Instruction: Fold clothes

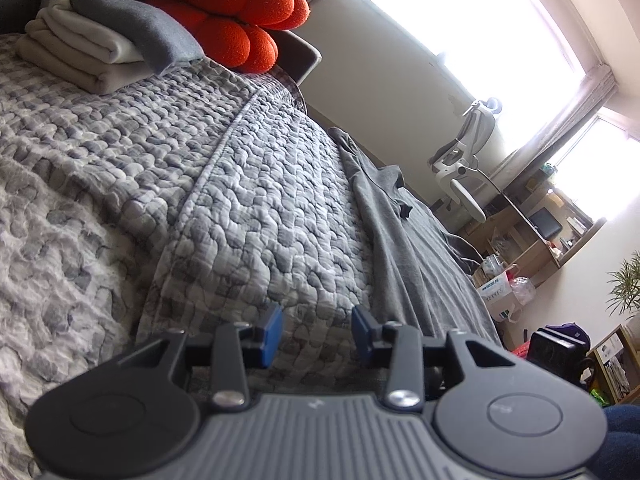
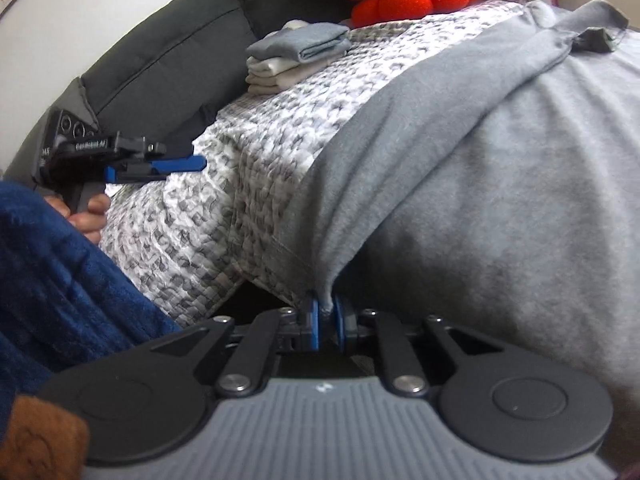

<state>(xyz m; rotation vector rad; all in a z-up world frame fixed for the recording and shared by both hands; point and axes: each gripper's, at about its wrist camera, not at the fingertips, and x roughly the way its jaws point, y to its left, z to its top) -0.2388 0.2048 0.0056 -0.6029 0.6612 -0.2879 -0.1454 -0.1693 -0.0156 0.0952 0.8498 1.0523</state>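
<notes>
Your right gripper (image 2: 326,320) has its blue pads pinched on the bottom corner of the grey shirt (image 2: 480,184), the fabric bunches right into the narrow gap between them, so that one's clamped on cloth. From there the shirt spreads up and to the right across the bed, mostly flat with one long fold running diagonally, and what looks like the collar end is way up at the far edge.

Your left gripper (image 1: 317,334) is a different story: pads clearly apart, nothing between them, just hanging over the quilted grey-and-white bedspread (image 1: 168,168). In the left wrist view the same grey shirt (image 1: 400,248) lies off to the right of it, near but not touching the pads. From the right wrist view you can see that left gripper (image 2: 192,166) out to the side with your hand (image 2: 90,220) around the handle and a blue fuzzy sleeve (image 2: 52,272) below it.

Further back on the bed there's a stack of folded clothes (image 1: 92,40), beige and white pieces with a grey one on top, sitting just beside an orange lumpy cushion (image 1: 236,12) against the dark headboard (image 2: 168,52)
</notes>
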